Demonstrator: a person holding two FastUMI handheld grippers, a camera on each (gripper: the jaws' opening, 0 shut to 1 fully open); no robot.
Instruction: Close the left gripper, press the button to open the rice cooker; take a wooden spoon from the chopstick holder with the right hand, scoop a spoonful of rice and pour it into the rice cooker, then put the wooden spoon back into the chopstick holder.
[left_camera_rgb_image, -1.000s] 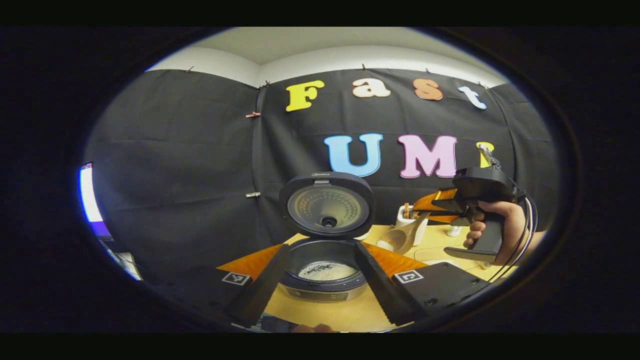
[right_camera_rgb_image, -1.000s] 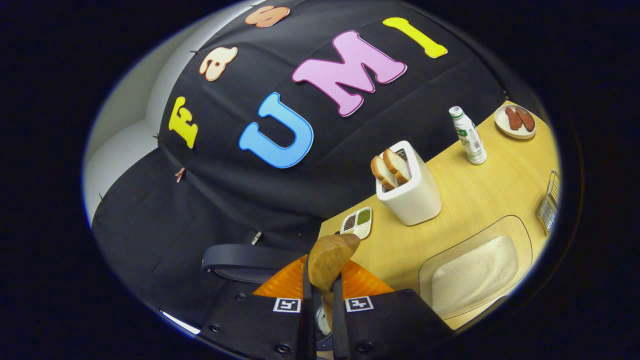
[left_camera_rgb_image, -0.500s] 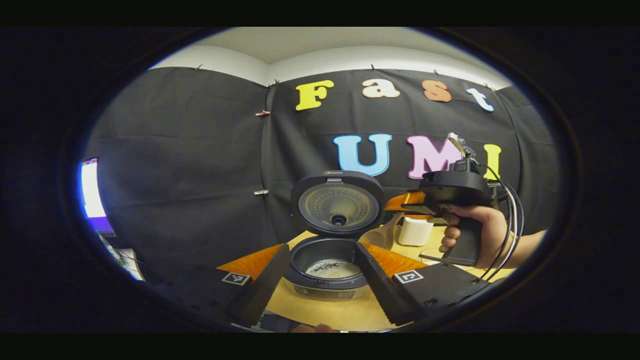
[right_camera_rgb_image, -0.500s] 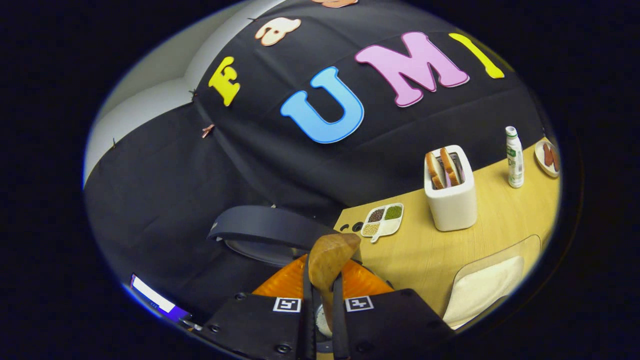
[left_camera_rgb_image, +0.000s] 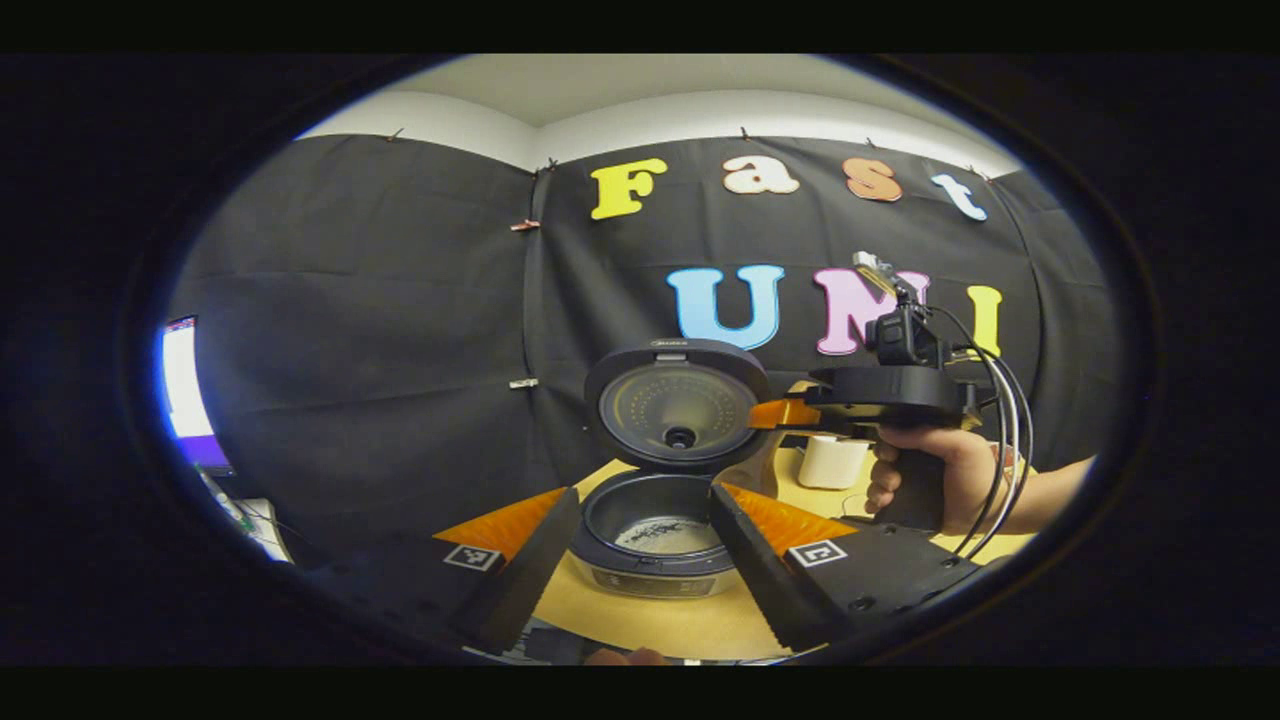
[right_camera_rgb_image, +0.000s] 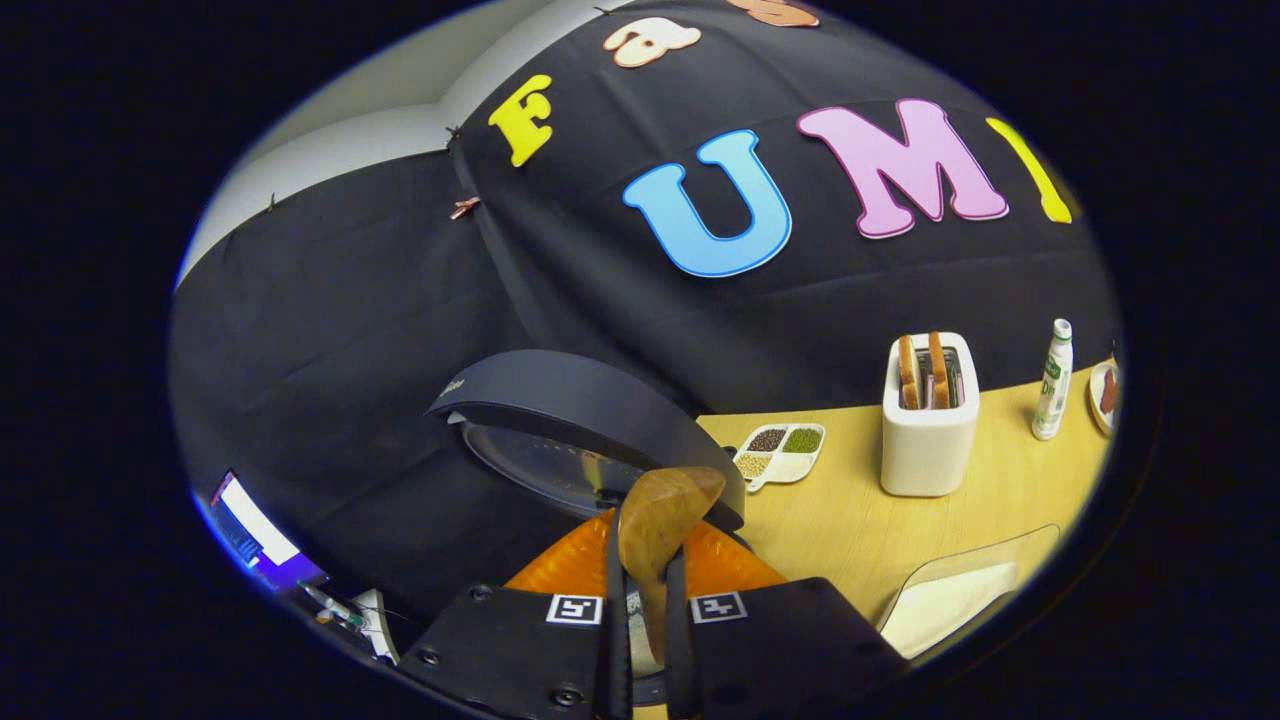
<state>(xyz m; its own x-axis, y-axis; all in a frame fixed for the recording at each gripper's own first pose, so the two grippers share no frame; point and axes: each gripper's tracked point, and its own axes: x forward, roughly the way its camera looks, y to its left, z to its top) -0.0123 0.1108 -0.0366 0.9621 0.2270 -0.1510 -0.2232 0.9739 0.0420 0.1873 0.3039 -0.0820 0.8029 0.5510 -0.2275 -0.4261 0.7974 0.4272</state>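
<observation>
We see the wooden spoon (right_camera_rgb_image: 655, 525) clamped between the two fingers of the right gripper (right_camera_rgb_image: 640, 600): its bowl sticks up past the fingertips and its handle runs down between them. In the left gripper view the right gripper (left_camera_rgb_image: 790, 413) is held level by a hand (left_camera_rgb_image: 925, 478), its fingers reaching to the edge of the rice cooker's raised lid (left_camera_rgb_image: 680, 405); the spoon itself is hard to make out there. The rice cooker (left_camera_rgb_image: 655, 540) stands open on the wooden table (left_camera_rgb_image: 660, 625), and white rice (left_camera_rgb_image: 665, 535) lies in its inner pot. In the right gripper view the lid (right_camera_rgb_image: 580, 420) rises just behind the spoon's bowl.

The left gripper (left_camera_rgb_image: 635, 565) hangs in front of the cooker with its jaws wide apart, one finger on each side of the pot, holding nothing.

Farther along the table we see a small divided dish of grains (right_camera_rgb_image: 780, 452), a white toaster (right_camera_rgb_image: 928, 440) with two bread slices upright in it, a small bottle (right_camera_rgb_image: 1052, 380) and a plate (right_camera_rgb_image: 1105, 395) at the edge. A clear tray of rice (right_camera_rgb_image: 950, 605) lies nearer the right gripper. A white holder (left_camera_rgb_image: 833, 460) stands beyond the hand, and a lit screen (left_camera_rgb_image: 185, 395) glows at the far left.
</observation>
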